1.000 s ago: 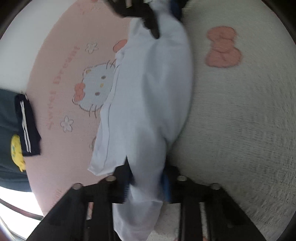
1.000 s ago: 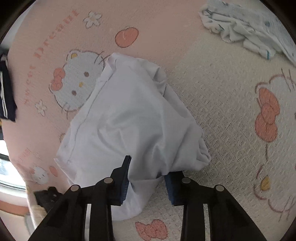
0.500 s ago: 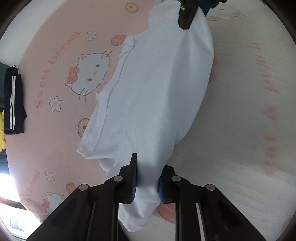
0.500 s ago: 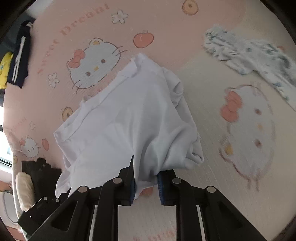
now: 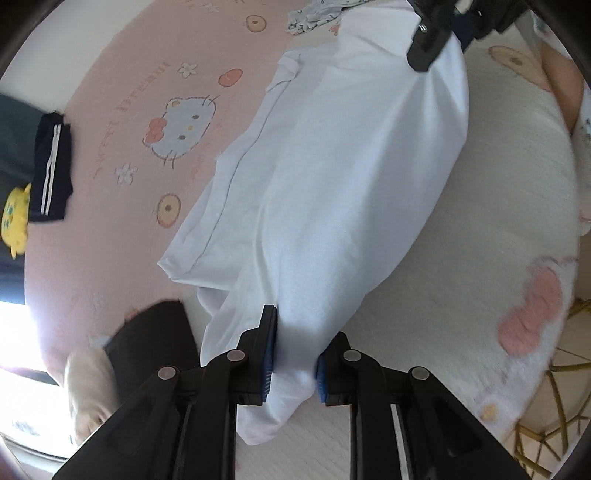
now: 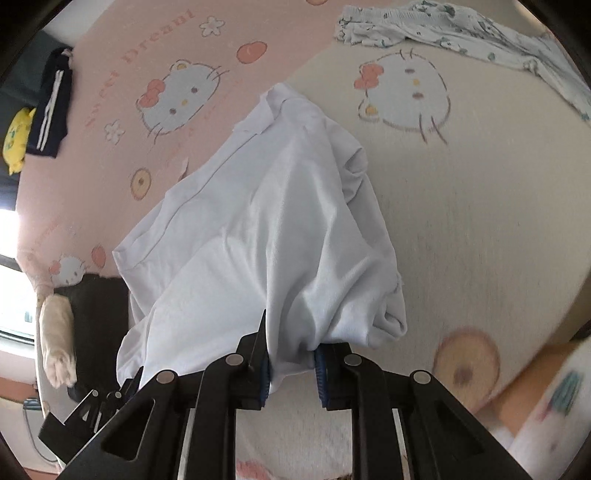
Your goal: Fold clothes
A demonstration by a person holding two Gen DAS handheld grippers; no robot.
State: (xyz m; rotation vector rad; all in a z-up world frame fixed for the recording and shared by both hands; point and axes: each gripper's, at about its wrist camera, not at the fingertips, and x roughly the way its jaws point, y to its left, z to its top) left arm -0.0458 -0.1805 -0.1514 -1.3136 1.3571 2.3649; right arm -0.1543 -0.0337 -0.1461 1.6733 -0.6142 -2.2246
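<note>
Navy striped shorts way off left on the pink cartoon-cat mat, then white garment hanging above it, bunched corners clamped in left gripper and right gripper.

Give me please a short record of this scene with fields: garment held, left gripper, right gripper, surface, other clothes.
garment held: white shirt, stretched between both grippers, partly lifted
left gripper: fingers shut on one end of the white shirt
right gripper: fingers shut on a bunched end of it
surface: pink and cream cartoon-cat blanket
other clothes: patterned light garment at the far edge; dark striped garment at the left
</note>
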